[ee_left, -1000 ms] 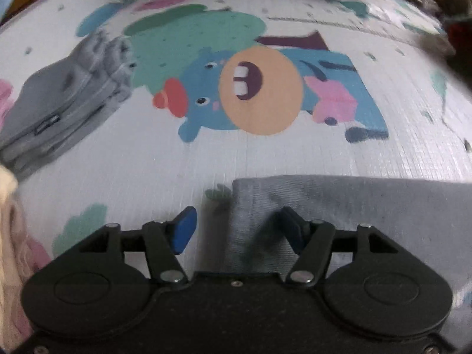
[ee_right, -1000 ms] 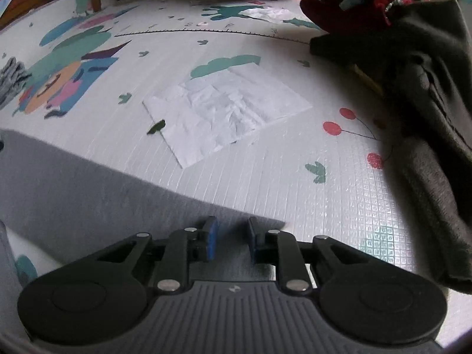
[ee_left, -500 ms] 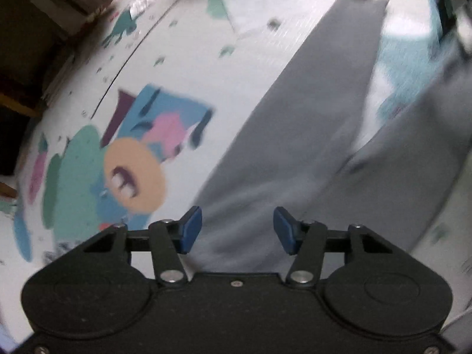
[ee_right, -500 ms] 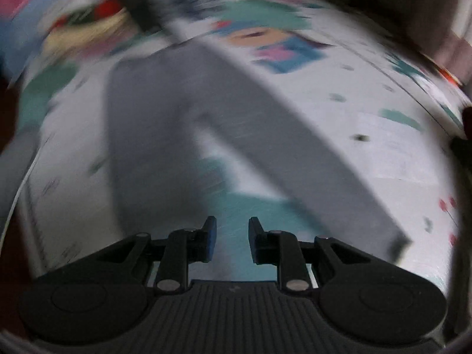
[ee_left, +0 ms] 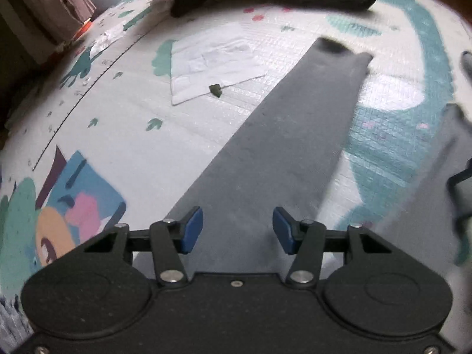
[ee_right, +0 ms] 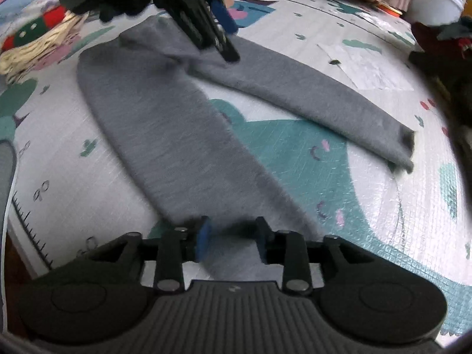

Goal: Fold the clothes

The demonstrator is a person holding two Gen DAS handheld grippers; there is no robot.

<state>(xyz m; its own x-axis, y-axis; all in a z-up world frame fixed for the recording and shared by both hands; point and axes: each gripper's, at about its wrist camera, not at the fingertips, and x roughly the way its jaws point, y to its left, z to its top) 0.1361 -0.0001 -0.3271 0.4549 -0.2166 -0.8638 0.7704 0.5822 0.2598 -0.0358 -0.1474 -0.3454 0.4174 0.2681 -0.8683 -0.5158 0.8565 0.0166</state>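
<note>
Left tongs point(ee_left: 237, 230) open over near end of one leg of grey pants point(ee_right: 177, 129), spread in a V on play mat point(ee_right: 398, 206); right tongs point(ee_right: 233, 237) open at other leg's near end; white paper point(ee_left: 212, 59) far left

Underfoot, a padded play mat point(ee_right: 383, 224), white with cartoon prints and a ruler strip along its near left edge. Flat on it, grey trousers point(ee_right: 177, 135), legs spread in a V with the join at the far left. Between the legs, a big teal dinosaur print. Just beyond the far leg, a crumpled white sheet point(ee_left: 212, 59), a small dark scrap point(ee_left: 216, 90) at its near edge. At the far right, a heap of dark clothes point(ee_right: 442, 47). At the far left, more bundled fabric, too blurred to make out.
</note>
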